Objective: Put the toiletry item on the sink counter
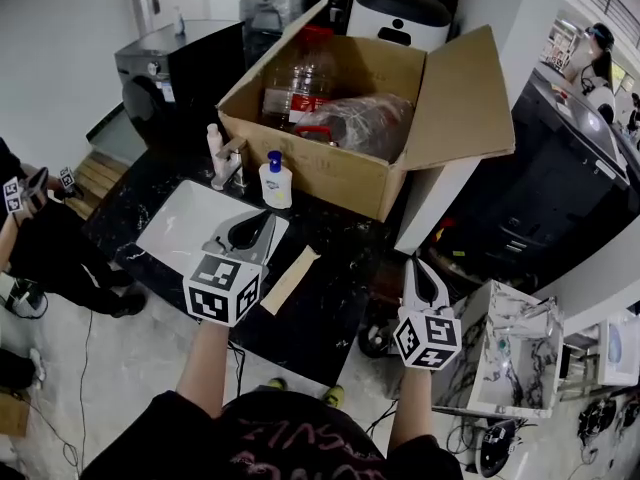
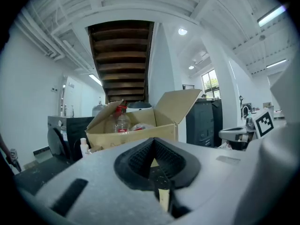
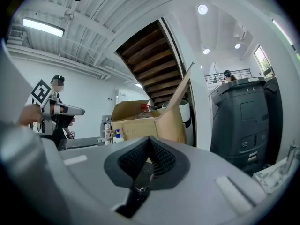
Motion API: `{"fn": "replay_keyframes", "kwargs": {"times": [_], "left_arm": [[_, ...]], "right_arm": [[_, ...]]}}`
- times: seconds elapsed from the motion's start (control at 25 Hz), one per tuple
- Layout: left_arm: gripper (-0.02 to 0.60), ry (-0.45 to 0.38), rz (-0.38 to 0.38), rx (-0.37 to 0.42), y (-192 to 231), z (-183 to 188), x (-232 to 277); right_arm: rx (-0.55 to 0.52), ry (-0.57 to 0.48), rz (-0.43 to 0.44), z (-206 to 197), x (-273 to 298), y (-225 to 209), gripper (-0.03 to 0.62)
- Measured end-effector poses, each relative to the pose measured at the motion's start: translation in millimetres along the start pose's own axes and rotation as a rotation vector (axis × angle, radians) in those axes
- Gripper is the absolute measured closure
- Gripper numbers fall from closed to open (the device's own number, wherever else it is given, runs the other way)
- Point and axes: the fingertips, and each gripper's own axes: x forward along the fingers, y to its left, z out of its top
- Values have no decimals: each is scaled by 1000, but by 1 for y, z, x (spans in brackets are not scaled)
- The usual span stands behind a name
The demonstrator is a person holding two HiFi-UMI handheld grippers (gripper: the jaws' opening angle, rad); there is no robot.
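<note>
A white pump bottle with a blue cap (image 1: 275, 180) stands upright on the black marble counter (image 1: 345, 258), right in front of the open cardboard box (image 1: 345, 168) and beside the faucet (image 1: 232, 164). My left gripper (image 1: 250, 232) hovers over the near right corner of the white sink basin (image 1: 180, 223), shut and empty, a short way in front of the bottle. My right gripper (image 1: 424, 282) is at the counter's right edge, shut and empty. In the right gripper view the bottle (image 3: 116, 135) shows small at the left, past the shut jaws of that gripper (image 3: 150, 139).
The box holds a clear plastic bottle with a red cap (image 1: 300, 78) and a plastic bag (image 1: 360, 123). A small pale bottle (image 1: 213, 140) stands behind the faucet. A cardboard strip (image 1: 290, 278) lies on the counter. A person (image 1: 25, 228) stands at the left.
</note>
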Motion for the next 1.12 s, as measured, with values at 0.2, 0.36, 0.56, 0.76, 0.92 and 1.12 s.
{"fn": "replay_keyframes", "kwargs": {"times": [0.2,0.36,0.56,0.76,0.92,1.12], "left_arm": [[583,-64,31,17,7,23,-10],[583,-130,46,18,11,42,-20],[586,-195,33,-16,9,51,-27],[588,-185,21,-18,7,46,-25],[588,-176,12,-19,5,39,-23],[588,-162,-6,-17,1,33,-22]], "right_arm": [[-5,-16,12,8,4,3,582],[-7,-22,17,13,5,3,582],[-14,-30,6,15,1,-1,582],[-32,-35,2,20,0,0,582],[-40,-43,-1,24,-1,1,583],[-40,-62,-18,30,-4,0,583]]}}
